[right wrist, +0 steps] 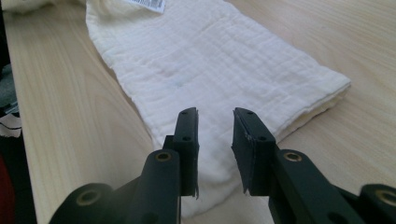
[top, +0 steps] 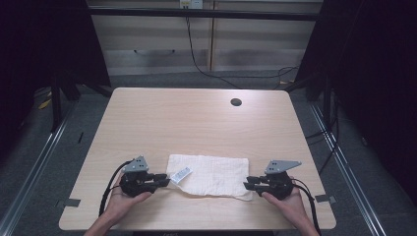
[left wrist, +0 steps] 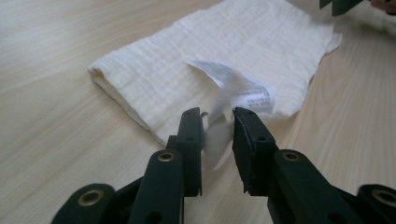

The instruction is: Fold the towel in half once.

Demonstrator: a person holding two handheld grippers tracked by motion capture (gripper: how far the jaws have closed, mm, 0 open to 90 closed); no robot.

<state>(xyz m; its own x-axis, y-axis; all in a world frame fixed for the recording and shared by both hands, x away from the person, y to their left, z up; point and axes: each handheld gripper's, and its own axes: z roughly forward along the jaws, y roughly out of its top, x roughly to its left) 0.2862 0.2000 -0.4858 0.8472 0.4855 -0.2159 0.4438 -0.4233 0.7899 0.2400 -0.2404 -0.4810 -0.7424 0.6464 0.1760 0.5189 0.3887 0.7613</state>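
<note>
Wooden table [top: 196, 118] — folded cloth [top: 211, 174], grippers [top: 164, 183] flanking

high view looks down over the table [top: 196, 118]; 2 gripper views sit low and close, facing inward, sharing the folded cloth [left wrist: 224, 51].

- The left hand-held gripper [top: 164, 181] lies low, held from beneath by the left hand [top: 129, 194], pointing right; its jaws stand apart.
- The right hand-held gripper [top: 247, 183] points left, gripped by the right hand [top: 285, 196], jaws parted.
- Both forearms enter from the bottom edge.
</note>
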